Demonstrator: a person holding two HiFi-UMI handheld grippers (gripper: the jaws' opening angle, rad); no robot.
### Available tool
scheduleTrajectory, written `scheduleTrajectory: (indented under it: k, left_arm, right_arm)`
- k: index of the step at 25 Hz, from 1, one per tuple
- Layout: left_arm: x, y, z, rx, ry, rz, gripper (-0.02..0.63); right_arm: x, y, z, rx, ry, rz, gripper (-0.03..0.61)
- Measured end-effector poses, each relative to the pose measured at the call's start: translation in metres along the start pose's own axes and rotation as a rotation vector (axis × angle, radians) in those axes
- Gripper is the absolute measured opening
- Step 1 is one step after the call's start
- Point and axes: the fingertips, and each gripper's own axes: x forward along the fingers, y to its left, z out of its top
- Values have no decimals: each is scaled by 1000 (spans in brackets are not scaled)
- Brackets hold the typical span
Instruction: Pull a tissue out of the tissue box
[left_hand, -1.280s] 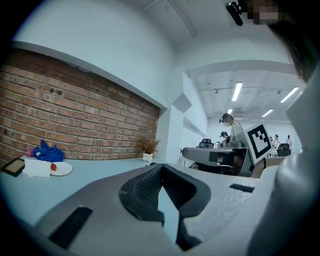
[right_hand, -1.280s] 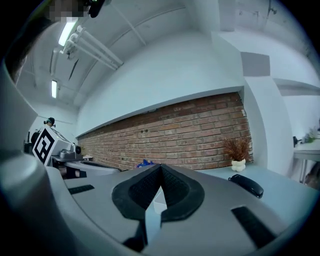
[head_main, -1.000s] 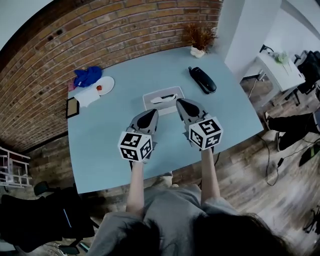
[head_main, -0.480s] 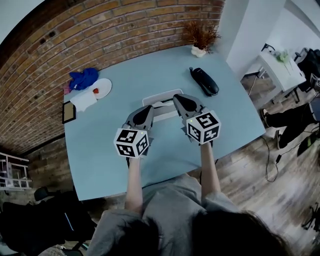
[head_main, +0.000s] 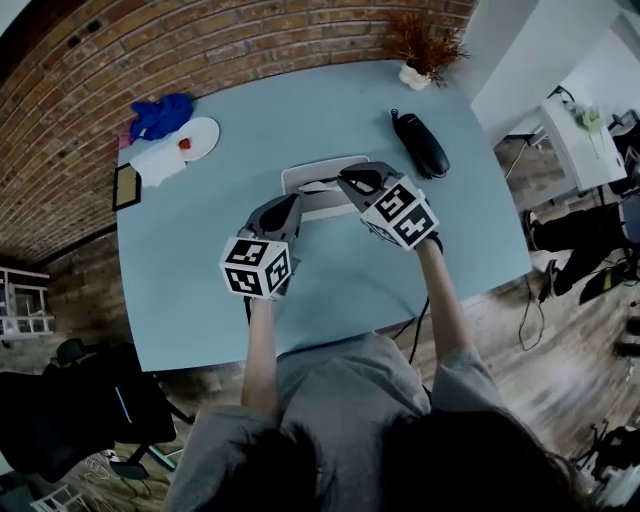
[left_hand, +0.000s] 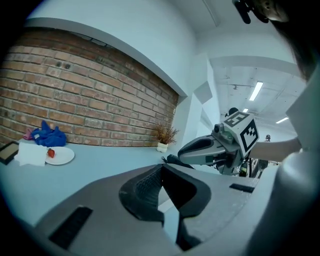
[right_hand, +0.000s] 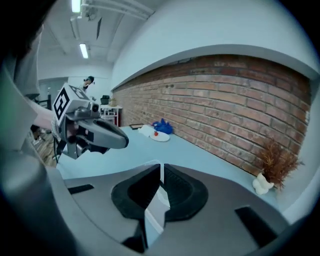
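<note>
Shut tip to tip on nothing, the left hand-held gripper (head_main: 293, 200) points at the near edge of the tissue box (head_main: 305, 178), which lies at its 12 o'clock. The right hand-held gripper (head_main: 343, 177), its jaws likewise pressed together and empty, hangs over the box's right half, aimed toward 10 o'clock. Farther out on the bench (head_main: 200, 260), a black device (head_main: 420, 145) lies at 2 o'clock and a white plate (head_main: 197, 138) at 10 o'clock.

Head view looks steeply down; gripper views skim the shared table (head_main: 190, 240).
</note>
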Motion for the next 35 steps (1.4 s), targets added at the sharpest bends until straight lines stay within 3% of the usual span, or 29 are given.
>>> scheduleTrajectory:
  k: [3, 5, 15, 22, 26, 35]
  left_arm:
    - [5, 1, -8, -15, 16, 13, 3]
    - [6, 3, -13, -23, 28, 22, 3]
    - [18, 3, -31, -34, 70, 65, 3]
    - [20, -2, -44, -50, 85, 99, 3]
    - [19, -1, -47, -61, 82, 123, 3]
    - [15, -5, -47, -72, 71, 168, 3]
  right_arm:
    - [15, 2, -12, -79, 89, 85, 3]
    - [24, 6, -20, -109, 138, 136, 57]
    - [56, 22, -49, -250, 302, 324, 94]
    - [72, 25, -66, -288, 372, 373, 103]
    - [76, 19, -66, -361, 374, 353, 6]
    - [71, 15, -62, -364, 367, 390, 2]
